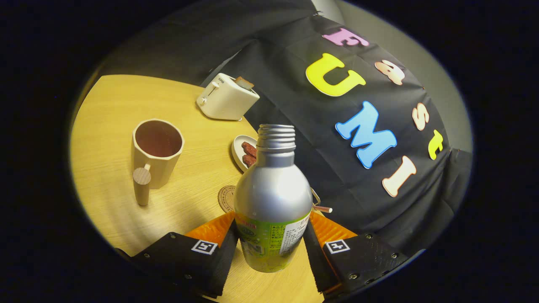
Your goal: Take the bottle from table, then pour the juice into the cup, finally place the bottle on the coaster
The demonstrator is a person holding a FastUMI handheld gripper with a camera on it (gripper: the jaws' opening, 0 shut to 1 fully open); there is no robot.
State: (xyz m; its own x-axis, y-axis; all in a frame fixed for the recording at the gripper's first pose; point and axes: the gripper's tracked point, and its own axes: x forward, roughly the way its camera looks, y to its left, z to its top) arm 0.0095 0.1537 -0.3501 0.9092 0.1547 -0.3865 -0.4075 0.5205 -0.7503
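Gripper view was all we had, and in it we saw the gripper [270,244] clenched around the bottle [271,202]: both fingers pressed against the bottle's lower body, one on each side, at the band of its green label. We judged the jaws to stand partly apart, just as wide as the bottle itself, with no gap between finger and label on either side.

We noted that the bottle was a silver metal one, with a threaded neck and no cap on it. It stood roughly upright between the fingers, its base close over the wooden table [109,109]; whether the base touched the wood or hung just above it we could not tell.

Beyond the fingers and off to the left we saw the cup [155,153], a pale faceted mug with a round-ended handle, standing on the table and holding a dark liquid. It was well apart from the bottle. Just behind the bottle's left flank lay the coaster [226,198], a round brown disc flat on the table and partly hidden by the bottle.

Further back we saw a small dish [241,148] with reddish pieces of food in it, and beyond that a white toaster [226,97] with a slice standing in its slot, near the booth's dark cloth wall.
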